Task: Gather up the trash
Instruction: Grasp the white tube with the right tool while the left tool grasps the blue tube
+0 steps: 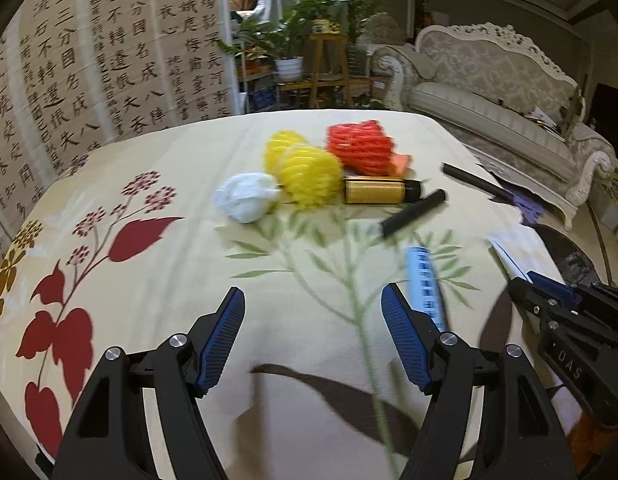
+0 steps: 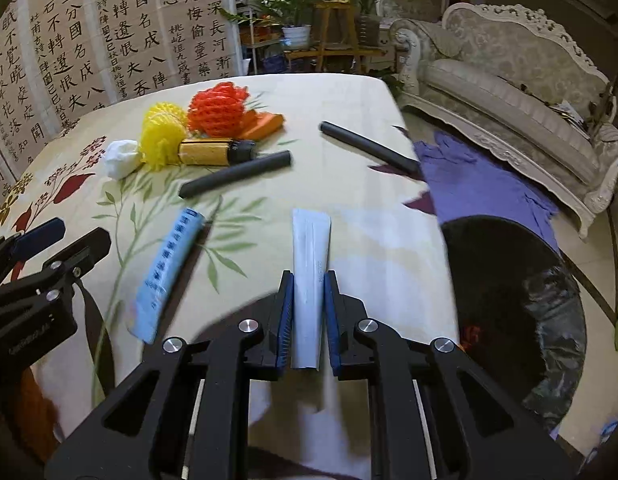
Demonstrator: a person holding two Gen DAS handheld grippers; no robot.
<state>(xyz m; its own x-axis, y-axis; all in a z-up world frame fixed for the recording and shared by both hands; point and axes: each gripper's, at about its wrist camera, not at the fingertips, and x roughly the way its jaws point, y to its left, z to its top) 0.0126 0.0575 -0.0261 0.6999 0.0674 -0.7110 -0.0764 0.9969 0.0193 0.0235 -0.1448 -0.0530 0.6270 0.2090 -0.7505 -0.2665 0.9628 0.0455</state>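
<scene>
My right gripper (image 2: 309, 276) is shut on a flat silvery-white wrapper (image 2: 311, 240), which sticks out forward over the flowered tablecloth (image 2: 369, 208). My left gripper (image 1: 313, 292) hovers open over the cloth with nothing between its fingers. A blue printed wrapper (image 1: 425, 284) (image 2: 169, 264) lies just right of the left gripper's right finger. Farther back lie two black tubes (image 2: 235, 174) (image 2: 369, 148), a gold bottle with a black cap (image 2: 213, 152), two yellow foam nets (image 2: 161, 132), a red foam net (image 2: 217, 110), an orange scrap (image 2: 265, 124) and a crumpled white tissue (image 2: 121, 158).
A bin lined with a black bag (image 2: 509, 280) stands off the table's right edge, with a purple cloth (image 2: 469, 176) beside it. An ornate sofa (image 2: 509, 92) is at the right. A calligraphy screen (image 2: 89, 40) and potted plants (image 2: 297, 12) stand behind the table.
</scene>
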